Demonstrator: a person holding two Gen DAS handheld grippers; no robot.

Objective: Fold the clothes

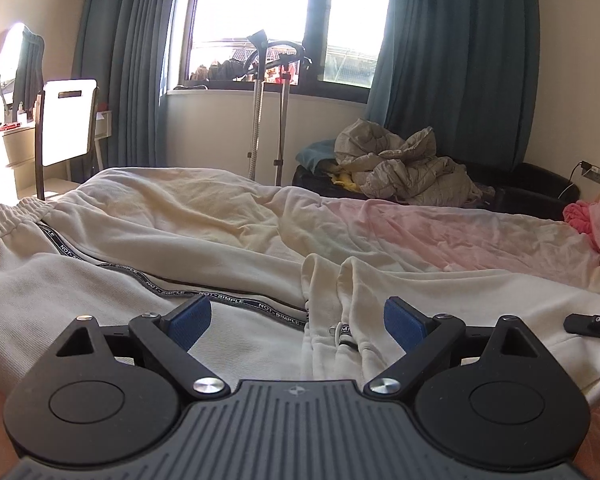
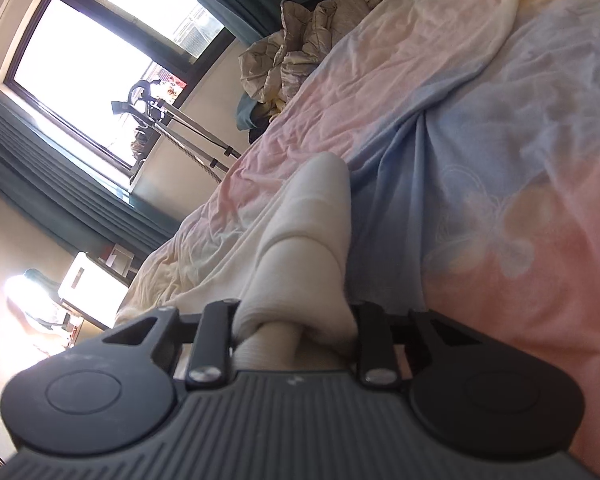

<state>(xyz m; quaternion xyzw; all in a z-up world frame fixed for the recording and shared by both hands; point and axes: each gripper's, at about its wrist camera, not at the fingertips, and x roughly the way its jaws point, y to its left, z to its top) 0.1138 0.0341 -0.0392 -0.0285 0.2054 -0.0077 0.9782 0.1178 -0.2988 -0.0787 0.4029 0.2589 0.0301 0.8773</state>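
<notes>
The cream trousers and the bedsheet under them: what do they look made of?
The cream trousers look like thick knit cotton, sweatpants type: matte, fine ribbed texture, elastic waistband, woven lettered tape down the side. The bedsheet looks like thin woven cotton or a blend: fine sharp creases, printed pastel pattern. Fibre content can't be confirmed.

Right tool clamped on bunched cream trouser fabric, which runs forward over the pastel bedsheet. View rolled sideways; window upper left, crumpled quilt beyond bed.
</notes>
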